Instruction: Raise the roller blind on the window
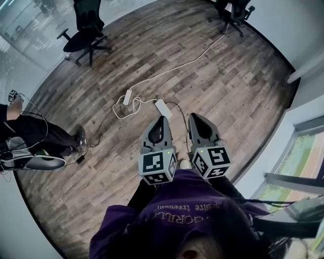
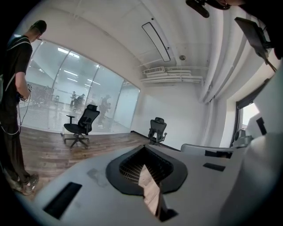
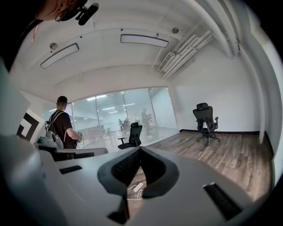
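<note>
The window (image 1: pixel 304 152) lies at the lower right of the head view, with green showing outside; its dark frame (image 2: pixel 244 110) shows at the right edge of the left gripper view. I cannot make out the roller blind or its cord. My left gripper (image 1: pixel 161 123) and right gripper (image 1: pixel 194 120) are held side by side over the wood floor, pointing away from the window. Both are shut with nothing between the jaws. In the left gripper view the left gripper (image 2: pixel 143 148) points into the room, as the right gripper (image 3: pixel 139 148) does in its own view.
A white power strip (image 1: pixel 163 108) and a white cable (image 1: pixel 177 66) lie on the floor ahead of the grippers. Black office chairs stand at the far left (image 1: pixel 86 35) and far right (image 1: pixel 233 10). A person in black (image 1: pixel 30 136) stands at the left.
</note>
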